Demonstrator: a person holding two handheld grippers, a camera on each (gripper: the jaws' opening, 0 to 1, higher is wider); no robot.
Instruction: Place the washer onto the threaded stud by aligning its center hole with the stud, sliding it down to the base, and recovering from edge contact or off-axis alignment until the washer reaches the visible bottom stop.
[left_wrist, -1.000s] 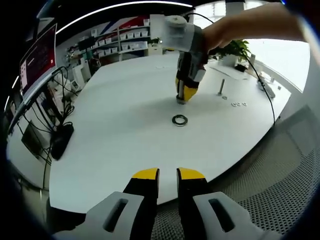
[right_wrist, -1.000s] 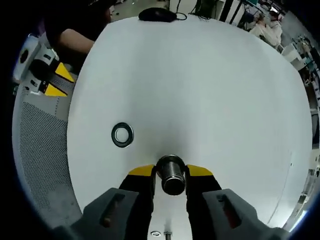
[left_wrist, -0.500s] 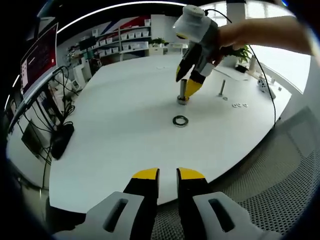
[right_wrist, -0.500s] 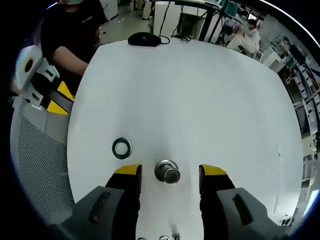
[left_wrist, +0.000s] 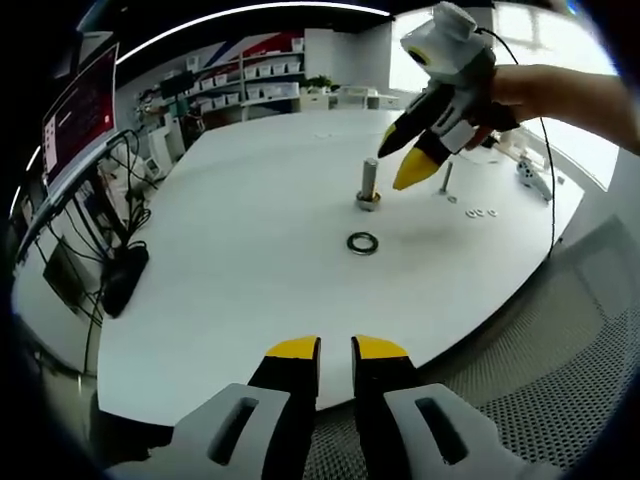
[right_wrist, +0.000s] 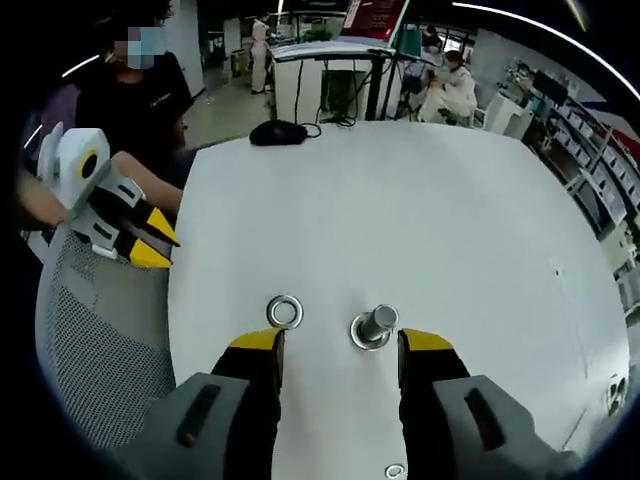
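Observation:
A short metal stud (left_wrist: 369, 183) stands upright on the white table (left_wrist: 240, 270), with a flange or ring at its foot. A loose washer (left_wrist: 362, 242) lies flat on the table in front of it. My right gripper (left_wrist: 405, 157) hangs open in the air just right of the stud top, touching nothing. In the right gripper view the stud (right_wrist: 377, 323) sits just ahead of the right gripper (right_wrist: 342, 342), inside its right jaw, and the washer (right_wrist: 285, 311) lies by its left jaw. My left gripper (left_wrist: 336, 350) is shut and empty at the table's near edge, also seen as the left gripper (right_wrist: 165, 245).
A thin bolt (left_wrist: 443, 177) and a few spare washers (left_wrist: 480, 211) lie right of the stud. A black mouse (right_wrist: 278, 132) rests at the table's far end. A mesh chair (right_wrist: 90, 330) and a seated person (right_wrist: 140, 100) are beside the table.
My right gripper was shut on the stud; it has opened, let go and lifted up and away. The stud stays upright. The washer and left gripper have not moved.

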